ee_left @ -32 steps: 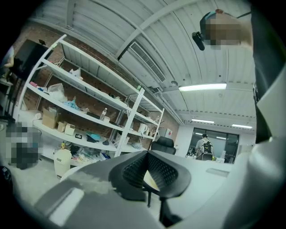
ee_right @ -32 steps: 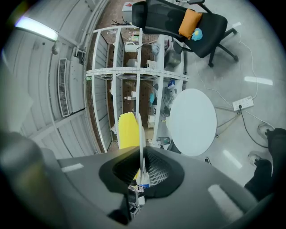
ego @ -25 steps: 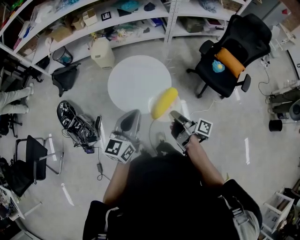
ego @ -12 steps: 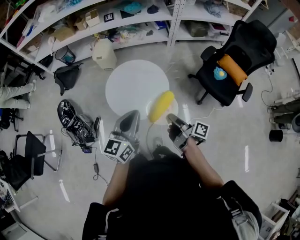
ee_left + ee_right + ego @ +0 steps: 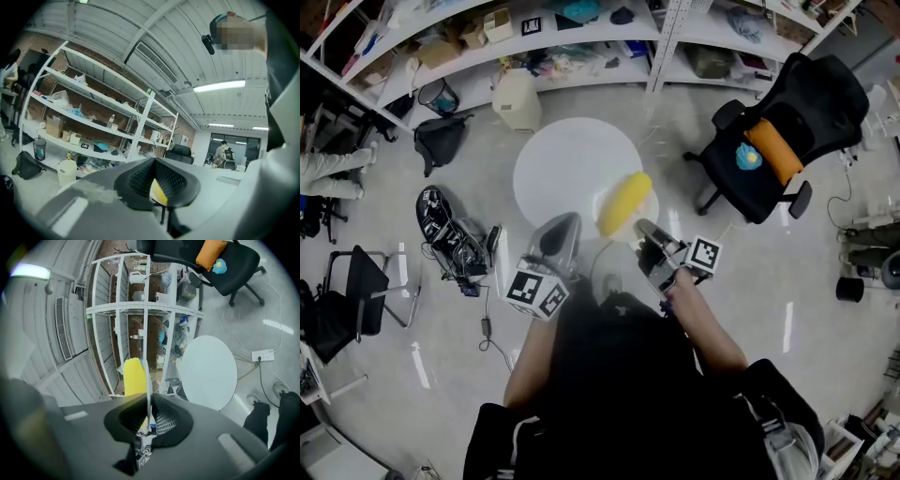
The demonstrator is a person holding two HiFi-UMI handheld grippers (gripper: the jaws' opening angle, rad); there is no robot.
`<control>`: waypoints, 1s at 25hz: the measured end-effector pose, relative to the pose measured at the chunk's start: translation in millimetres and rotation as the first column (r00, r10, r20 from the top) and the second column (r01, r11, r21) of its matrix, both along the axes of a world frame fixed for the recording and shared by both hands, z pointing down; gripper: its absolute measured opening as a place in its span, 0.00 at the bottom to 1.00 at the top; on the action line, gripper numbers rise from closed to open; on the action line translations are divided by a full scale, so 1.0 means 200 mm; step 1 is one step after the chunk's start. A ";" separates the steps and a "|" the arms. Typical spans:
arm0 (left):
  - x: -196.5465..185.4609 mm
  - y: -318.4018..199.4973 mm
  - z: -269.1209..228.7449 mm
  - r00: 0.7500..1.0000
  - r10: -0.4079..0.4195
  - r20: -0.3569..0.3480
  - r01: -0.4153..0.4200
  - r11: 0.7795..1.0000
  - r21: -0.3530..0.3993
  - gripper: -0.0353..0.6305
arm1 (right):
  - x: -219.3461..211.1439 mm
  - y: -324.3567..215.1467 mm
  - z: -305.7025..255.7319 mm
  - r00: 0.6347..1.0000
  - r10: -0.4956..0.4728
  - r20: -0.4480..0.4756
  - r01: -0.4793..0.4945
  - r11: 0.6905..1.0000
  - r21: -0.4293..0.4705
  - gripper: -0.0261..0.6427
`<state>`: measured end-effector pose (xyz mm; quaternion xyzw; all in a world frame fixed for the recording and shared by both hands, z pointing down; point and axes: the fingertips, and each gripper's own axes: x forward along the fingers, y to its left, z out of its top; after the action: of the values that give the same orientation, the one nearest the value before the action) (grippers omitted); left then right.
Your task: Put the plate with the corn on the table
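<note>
Below us stands the round white table [image 5: 562, 169], its top bare, and we judge that this is where the load is meant to land. The thin pale plate [image 5: 147, 376] is not on it yet: it hangs in the air over the table's near edge. We carry it by the rim so that its face stays level and nothing rolls off. The right gripper [image 5: 149, 401] does the carrying, its jaws closed tight on that rim, seen edge-on. The left gripper [image 5: 153, 164] rides just beside, pads together on nothing we can make out except a yellow sliver in the gap. It is probably kept clear as a spare. The yellow corn cob [image 5: 625, 203] lies lengthwise on the plate.
</note>
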<state>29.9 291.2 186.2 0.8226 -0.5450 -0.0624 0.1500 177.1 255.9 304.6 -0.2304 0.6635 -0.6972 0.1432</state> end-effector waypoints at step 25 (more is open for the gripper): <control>-0.39 -0.55 0.04 0.991 0.131 -0.011 -0.131 0.991 -0.016 0.06 | -0.32 -0.37 0.06 0.995 0.099 -0.025 -0.099 0.995 -0.017 0.08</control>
<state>-48.9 181.5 195.0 0.8550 -0.4894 -0.0522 0.1634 112.8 181.5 316.8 -0.2725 0.6466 -0.6925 0.1674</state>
